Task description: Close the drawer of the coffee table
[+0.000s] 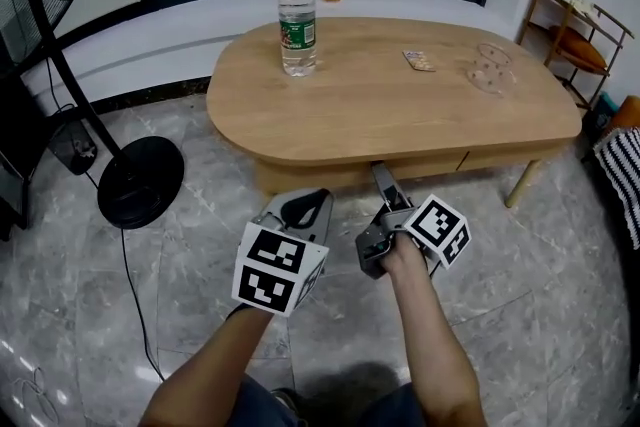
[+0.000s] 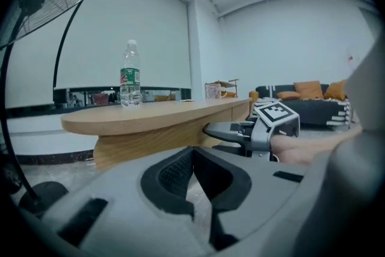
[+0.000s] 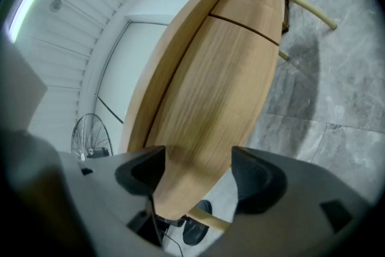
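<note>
Wooden drawer [image 1: 330,173]: near face of coffee table [image 1: 400,85], seemingly almost flush.
Right gripper [image 1: 384,179]: my jaws spread, tips at its front.
Left gripper [image 1: 300,208]: pads together, idle.
Next: likely a level push home.

Left gripper [image 2: 192,153], fingers [image 2: 173,174] together, faces a bottle [image 2: 129,74] on the coffee table [image 2: 150,118].

The coffee table [image 1: 400,105] is pale honey wood with a fine straight grain, and its drawer [image 3: 204,99] front shows the same grain. The floor [image 1: 520,315] is grey tile veined in white. The bottle [image 1: 297,15] is clear, with a green label and a white cap. The fan [image 1: 140,183] is black. The left gripper [image 1: 300,208] and right gripper [image 1: 383,177] are grey with black pads, their cubes white with black square markers. A cloth [image 1: 620,180] is striped black and white.
</note>
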{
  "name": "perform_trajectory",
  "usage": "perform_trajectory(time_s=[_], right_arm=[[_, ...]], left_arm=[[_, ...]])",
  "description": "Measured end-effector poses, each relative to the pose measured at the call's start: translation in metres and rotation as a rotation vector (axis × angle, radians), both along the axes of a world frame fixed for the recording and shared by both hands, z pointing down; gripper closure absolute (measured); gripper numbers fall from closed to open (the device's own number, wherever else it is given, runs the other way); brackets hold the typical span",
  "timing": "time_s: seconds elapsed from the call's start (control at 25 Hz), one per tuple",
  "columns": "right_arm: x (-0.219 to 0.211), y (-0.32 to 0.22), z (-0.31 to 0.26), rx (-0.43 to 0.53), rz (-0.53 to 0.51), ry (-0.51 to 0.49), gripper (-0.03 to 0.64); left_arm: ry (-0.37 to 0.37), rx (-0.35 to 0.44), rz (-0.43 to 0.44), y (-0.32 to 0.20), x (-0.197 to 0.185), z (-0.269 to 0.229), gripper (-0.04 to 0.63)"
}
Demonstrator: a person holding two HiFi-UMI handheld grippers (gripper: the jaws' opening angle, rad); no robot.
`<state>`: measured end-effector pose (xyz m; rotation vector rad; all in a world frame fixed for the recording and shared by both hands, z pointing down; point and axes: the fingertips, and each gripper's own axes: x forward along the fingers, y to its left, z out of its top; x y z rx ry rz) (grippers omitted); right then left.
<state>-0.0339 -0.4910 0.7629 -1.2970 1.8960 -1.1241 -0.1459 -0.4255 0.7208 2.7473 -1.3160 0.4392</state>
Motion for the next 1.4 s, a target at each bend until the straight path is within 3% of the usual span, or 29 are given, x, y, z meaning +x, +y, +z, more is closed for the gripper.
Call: perform_trajectory(time_s=[0.16,0.4,0.64,0.92,1.4], right_arm=[[0.003,0.014,-0.003,-0.020,-0.035,0.074,0.284],[0.020,0.045,-0.028,-0.027,-0.045,0.242,0.319],[0.029,0.071,-0.081,-0.039,-0.066,0.364,0.356],[0.018,0.088,-0.199,-0.005,-0.110,0.556,0.403],[-0.060,0.076,-0.470,0.108,-0.217,0.869,0.479]], left_arm=[[0.037,-0.017,-0.050,-0.001,-0.006,-0.010,0.592],[0.023,0.024,-0.063,0.008,-0.006,-0.041,0.592],[0.001,-0.015,-0.072,0.023,-0.012,-0.084,0.592],[-0.029,-0.057,-0.072,0.034,-0.028,-0.187,0.592],[-0.035,-0.045,-0.086,0.026,-0.090,-0.439,0.592]])
